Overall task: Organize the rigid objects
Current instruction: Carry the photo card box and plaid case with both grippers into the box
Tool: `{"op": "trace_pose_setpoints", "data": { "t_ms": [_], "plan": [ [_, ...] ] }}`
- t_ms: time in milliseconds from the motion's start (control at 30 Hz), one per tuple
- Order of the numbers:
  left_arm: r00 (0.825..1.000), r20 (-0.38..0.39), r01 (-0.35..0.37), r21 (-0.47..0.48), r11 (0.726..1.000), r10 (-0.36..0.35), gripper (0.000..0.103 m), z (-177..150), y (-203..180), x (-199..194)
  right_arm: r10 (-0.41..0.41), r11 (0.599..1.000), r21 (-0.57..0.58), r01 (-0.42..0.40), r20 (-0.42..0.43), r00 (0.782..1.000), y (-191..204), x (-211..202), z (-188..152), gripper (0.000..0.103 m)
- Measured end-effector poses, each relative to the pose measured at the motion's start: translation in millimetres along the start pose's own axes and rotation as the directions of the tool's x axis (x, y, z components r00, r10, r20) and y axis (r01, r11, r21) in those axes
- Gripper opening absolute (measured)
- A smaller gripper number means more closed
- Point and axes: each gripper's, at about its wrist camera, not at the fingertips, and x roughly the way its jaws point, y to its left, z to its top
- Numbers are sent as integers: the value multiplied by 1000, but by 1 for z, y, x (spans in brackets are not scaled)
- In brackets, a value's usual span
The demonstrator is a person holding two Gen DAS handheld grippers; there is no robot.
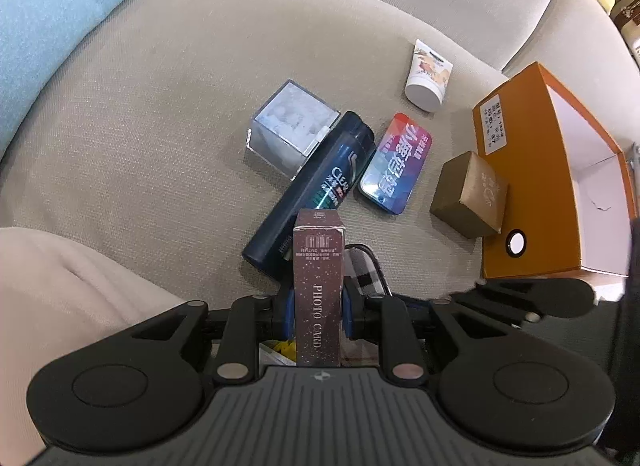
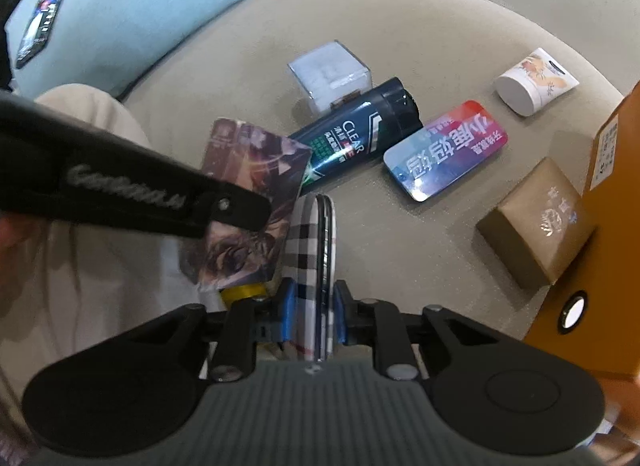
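Observation:
My left gripper [image 1: 318, 306] is shut on a slim brown box marked PHOTO CARD [image 1: 319, 286], held upright above the beige sofa seat [image 1: 160, 145]. In the right wrist view the same box [image 2: 256, 169] shows its printed picture face, partly hidden by the left tool's black body. My right gripper [image 2: 314, 306] is shut on a flat plaid case with a dark rim [image 2: 314, 250], its blue pads [image 2: 289, 306] pressed on both sides. Beyond them lie a dark Clear bottle [image 1: 316, 185], a clear cube box [image 1: 292, 125] and a colourful tin [image 1: 396, 163].
An open orange box with a white inside [image 1: 560, 169] stands at the right, a tan box [image 1: 470, 193] against it. A white tube [image 1: 428, 75] lies farther back. A light blue pillow [image 1: 48, 25] fills the left, and a person's pale trouser leg [image 1: 60, 286] is near left.

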Motion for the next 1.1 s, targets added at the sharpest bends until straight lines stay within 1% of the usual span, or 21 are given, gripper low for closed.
{"op": "trace_pose_setpoints", "data": {
  "t_ms": [33,100,233,300,433,600,733,833,1033,1100],
  "plan": [
    [1000,2,3,1,1000,-3,25,0,0,0,-10,1000,1,10,0,1000,1,3,1,26],
    [1000,5,6,3,1000,-6,25,-1,1,-1,-14,1000,16,14,1,1000,0,7,3,27],
    [1000,16,12,5,1000,-12,25,-3,2,-2,-2,999,38,2,6,1000,1,2,0,20],
    [999,27,18,0,1000,-18,24,-3,2,-6,-13,999,48,12,24,1000,3,-8,-5,17],
    [998,51,26,8,1000,-26,25,-5,-5,-17,-103,994,42,100,70,992,1,-33,-16,16],
    [994,96,51,59,997,-56,25,-5,-28,-37,-122,984,145,101,144,982,-22,-69,-19,16],
    [987,133,76,111,991,-90,25,1,-53,-53,-132,974,210,84,226,965,-37,-107,-28,16],
    [981,156,92,150,984,-116,25,5,-74,-62,-141,964,257,67,284,948,-45,-135,-35,16],
    [960,174,182,208,961,-219,25,24,-118,-77,-192,931,362,43,386,902,-82,-183,-50,15],
    [954,170,205,230,951,-247,25,31,-134,-77,-217,916,399,42,404,889,-98,-195,-55,15]
  ]
}}
